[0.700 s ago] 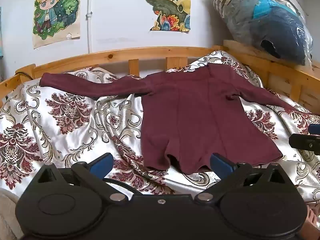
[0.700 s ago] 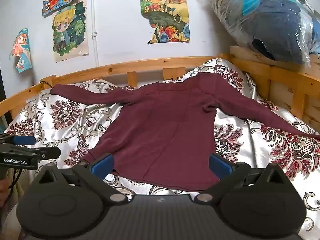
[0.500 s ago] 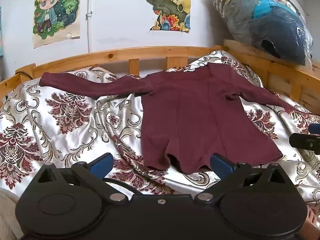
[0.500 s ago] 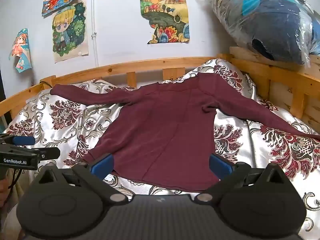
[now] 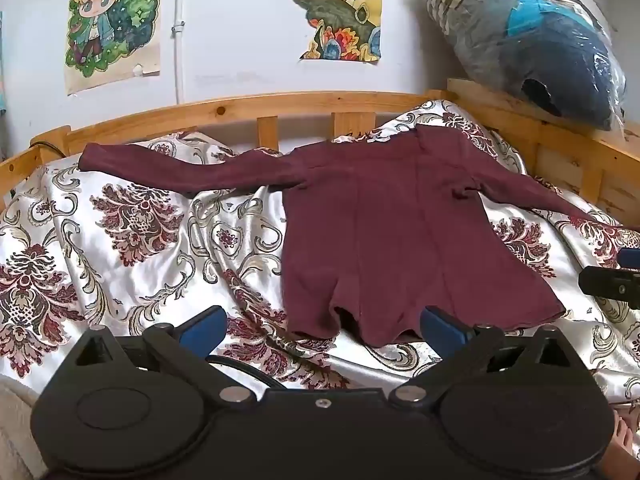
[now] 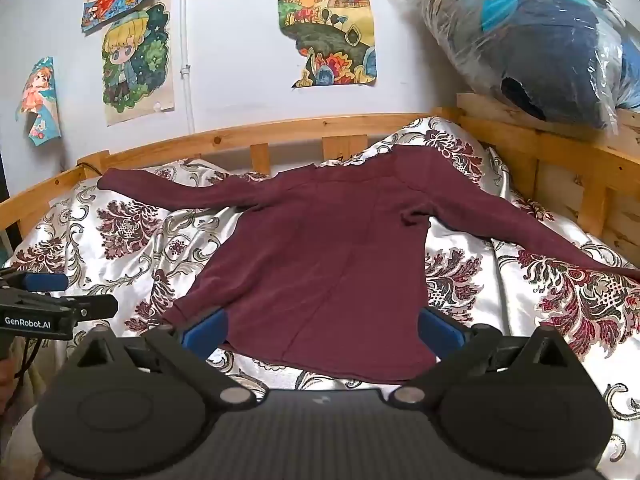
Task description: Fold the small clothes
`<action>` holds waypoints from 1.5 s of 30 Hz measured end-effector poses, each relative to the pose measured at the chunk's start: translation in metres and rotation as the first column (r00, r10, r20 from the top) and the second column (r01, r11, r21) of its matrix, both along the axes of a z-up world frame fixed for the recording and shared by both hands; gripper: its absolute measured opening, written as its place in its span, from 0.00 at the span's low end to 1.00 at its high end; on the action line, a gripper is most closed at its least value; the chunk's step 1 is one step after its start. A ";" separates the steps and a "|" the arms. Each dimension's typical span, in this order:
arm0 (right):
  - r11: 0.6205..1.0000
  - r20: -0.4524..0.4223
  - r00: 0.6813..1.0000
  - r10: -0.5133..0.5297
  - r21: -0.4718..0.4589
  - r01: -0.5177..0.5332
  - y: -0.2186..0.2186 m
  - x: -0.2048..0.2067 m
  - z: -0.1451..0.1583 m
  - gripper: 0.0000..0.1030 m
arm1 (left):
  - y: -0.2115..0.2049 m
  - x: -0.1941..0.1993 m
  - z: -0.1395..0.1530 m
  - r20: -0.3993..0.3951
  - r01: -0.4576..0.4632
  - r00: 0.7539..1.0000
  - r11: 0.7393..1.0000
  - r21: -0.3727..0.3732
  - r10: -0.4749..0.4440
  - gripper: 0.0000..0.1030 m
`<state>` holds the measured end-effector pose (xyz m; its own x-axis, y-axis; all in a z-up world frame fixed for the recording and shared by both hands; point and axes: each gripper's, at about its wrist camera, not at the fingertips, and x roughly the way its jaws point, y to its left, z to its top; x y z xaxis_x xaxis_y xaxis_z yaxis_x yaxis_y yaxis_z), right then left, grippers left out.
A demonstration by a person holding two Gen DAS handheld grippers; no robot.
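A maroon long-sleeved top (image 5: 384,232) lies spread flat on the patterned bedspread (image 5: 132,248), both sleeves stretched out to the sides, hem toward me. It also shows in the right wrist view (image 6: 336,264). My left gripper (image 5: 322,326) is open and empty, just short of the hem's left part. My right gripper (image 6: 322,330) is open and empty, its blue fingers (image 6: 440,334) at either side of the hem. The left gripper also shows at the left edge of the right wrist view (image 6: 52,304); the right gripper shows at the right edge of the left wrist view (image 5: 612,276).
A wooden bed rail (image 5: 280,108) runs along the far and right sides. A plastic-wrapped bundle (image 5: 536,48) sits on the right rail. Posters (image 5: 112,24) hang on the white wall. A black cable (image 5: 240,368) lies near the left gripper.
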<state>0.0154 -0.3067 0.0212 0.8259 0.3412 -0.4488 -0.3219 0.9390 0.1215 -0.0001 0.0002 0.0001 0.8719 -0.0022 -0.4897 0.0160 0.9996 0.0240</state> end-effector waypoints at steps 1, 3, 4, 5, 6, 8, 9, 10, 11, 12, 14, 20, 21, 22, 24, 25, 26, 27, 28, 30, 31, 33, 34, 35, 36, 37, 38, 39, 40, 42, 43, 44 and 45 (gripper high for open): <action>1.000 0.000 1.000 0.000 0.000 0.000 0.000 0.000 0.000 1.00 | 0.000 0.000 0.000 0.000 0.000 1.000 1.000 -0.001 0.000 0.99; 1.000 0.000 1.000 -0.001 -0.001 0.001 0.000 0.000 0.001 1.00 | 0.000 0.000 0.000 0.000 -0.002 1.000 1.000 -0.003 0.002 0.99; 1.000 0.000 1.000 0.000 0.000 0.000 0.000 0.000 0.001 1.00 | -0.001 -0.001 -0.001 0.000 -0.002 1.000 1.000 -0.003 0.002 0.99; 1.000 0.000 1.000 -0.001 -0.001 0.001 0.002 -0.001 0.000 1.00 | -0.001 -0.001 -0.001 -0.001 -0.002 1.000 1.000 -0.003 0.002 0.99; 1.000 0.000 1.000 -0.002 -0.002 0.002 0.002 -0.001 0.000 1.00 | -0.002 -0.001 -0.001 -0.001 -0.002 1.000 1.000 -0.003 0.002 0.99; 1.000 -0.001 1.000 -0.004 -0.002 0.004 0.002 -0.001 -0.001 1.00 | -0.001 -0.001 -0.001 -0.001 -0.002 1.000 1.000 -0.003 0.002 0.99; 1.000 -0.001 1.000 -0.004 -0.002 0.004 0.002 -0.001 -0.001 1.00 | -0.001 -0.001 -0.001 -0.001 -0.001 1.000 1.000 -0.004 0.001 0.99; 1.000 0.000 1.000 -0.003 -0.002 0.003 0.002 -0.001 -0.001 1.00 | -0.001 -0.001 -0.001 -0.002 -0.002 1.000 1.000 -0.004 0.002 0.99; 1.000 0.000 1.000 -0.004 -0.002 0.004 0.002 -0.002 -0.001 1.00 | -0.001 -0.001 -0.001 -0.002 -0.002 1.000 1.000 -0.004 0.002 0.99; 1.000 0.000 1.000 -0.003 -0.002 0.003 0.001 -0.001 -0.001 1.00 | -0.001 -0.001 -0.001 -0.002 -0.001 1.000 1.000 -0.004 0.001 0.99; 1.000 0.000 1.000 -0.004 -0.002 0.004 0.002 -0.001 -0.002 1.00 | -0.001 -0.001 -0.001 -0.002 -0.001 1.000 1.000 -0.004 0.001 0.99; 1.000 0.000 1.000 -0.004 -0.003 0.004 0.002 -0.001 -0.002 1.00 | -0.001 0.000 -0.001 -0.003 -0.001 1.000 1.000 -0.005 0.001 0.99; 1.000 0.000 1.000 -0.004 -0.003 0.004 0.002 -0.001 -0.002 1.00 | -0.001 0.000 -0.001 -0.004 -0.001 1.000 1.000 -0.005 0.001 0.99; 1.000 0.000 1.000 -0.004 -0.003 0.004 0.002 -0.001 -0.002 1.00 | -0.001 0.000 -0.001 -0.004 -0.001 1.000 1.000 -0.005 0.001 0.99; 1.000 0.001 1.000 -0.003 -0.003 0.003 0.002 -0.001 -0.001 1.00 | -0.001 0.000 -0.001 -0.004 -0.001 1.000 1.000 -0.005 0.001 0.99; 1.000 0.001 1.000 -0.003 -0.003 0.003 0.002 -0.001 -0.002 1.00 | -0.001 0.000 -0.001 -0.004 -0.001 1.000 1.000 -0.005 0.001 0.99; 1.000 0.000 1.000 -0.004 -0.003 0.004 0.002 -0.001 -0.001 1.00 | -0.001 0.000 -0.001 -0.005 -0.001 1.000 1.000 -0.005 0.001 0.99; 1.000 0.000 1.000 -0.003 -0.003 0.003 0.002 -0.001 -0.001 1.00 | -0.001 0.000 -0.001 -0.005 -0.001 1.000 1.000 -0.005 0.001 0.99; 1.000 0.000 1.000 -0.003 -0.002 0.003 0.002 -0.001 -0.001 1.00 | -0.001 0.000 -0.001 -0.005 -0.001 1.000 1.000 -0.005 0.001 0.99; 1.000 -0.001 1.000 -0.005 -0.003 0.005 0.002 -0.001 -0.001 1.00 | -0.001 0.000 -0.001 -0.005 -0.001 1.000 1.000 -0.005 0.001 0.99; 1.000 0.000 1.000 -0.005 -0.002 0.005 0.002 -0.002 -0.001 1.00 | -0.001 0.000 -0.001 -0.005 -0.001 1.000 1.000 -0.005 0.001 0.99; 1.000 0.000 1.000 -0.004 -0.002 0.004 0.002 -0.001 -0.001 1.00 | -0.001 0.000 -0.001 -0.005 -0.001 1.000 1.000 -0.005 0.001 0.99; 1.000 0.001 1.000 -0.005 -0.002 0.005 0.002 -0.001 -0.002 1.00 | -0.001 0.000 -0.001 -0.006 -0.001 1.000 1.000 -0.005 0.001 0.99; 1.000 0.000 1.000 -0.005 -0.002 0.005 0.002 -0.001 -0.001 1.00 | -0.001 0.000 -0.001 -0.006 -0.001 1.000 1.000 -0.005 0.001 0.99; 1.000 0.000 1.000 -0.004 -0.002 0.004 0.002 -0.001 -0.001 1.00 | -0.001 0.000 -0.001 -0.006 -0.001 1.000 1.000 -0.005 0.001 0.99; 1.000 0.000 1.000 -0.004 -0.002 0.004 0.002 -0.001 -0.001 1.00 | -0.001 0.000 -0.001 -0.006 -0.001 1.000 1.000 -0.005 0.001 0.99; 1.000 -0.001 1.000 -0.005 -0.002 0.005 0.002 -0.001 -0.001 1.00 | -0.001 0.000 -0.001 -0.006 -0.001 1.000 1.000 -0.005 0.001 0.99; 1.000 -0.001 1.000 -0.005 -0.002 0.005 0.002 -0.001 -0.001 1.00 | -0.001 0.000 -0.001 -0.006 -0.001 1.000 1.000 -0.005 0.001 0.99; 1.000 0.000 1.000 -0.005 -0.001 0.005 0.002 -0.001 -0.001 1.00 | -0.001 0.000 -0.001 -0.006 -0.001 1.000 1.000 -0.005 0.001 0.99; 1.000 0.000 1.000 -0.005 -0.002 0.005 0.002 -0.001 -0.001 1.00 | -0.001 0.000 -0.001 -0.007 -0.001 1.000 1.000 -0.005 0.001 0.99; 1.000 0.000 1.000 -0.004 -0.001 0.004 0.002 -0.001 -0.001 1.00 | -0.001 0.000 -0.001 -0.007 -0.001 1.000 1.000 -0.005 0.001 0.99; 1.000 -0.001 1.000 -0.004 -0.001 0.004 0.002 -0.001 -0.002 1.00 | -0.001 0.000 -0.001 -0.007 -0.001 1.000 1.000 -0.005 0.001 0.99; 1.000 0.000 1.000 -0.004 -0.002 0.004 0.002 -0.001 -0.002 1.00 | -0.001 0.000 -0.001 -0.007 -0.001 1.000 1.000 -0.005 0.001 0.99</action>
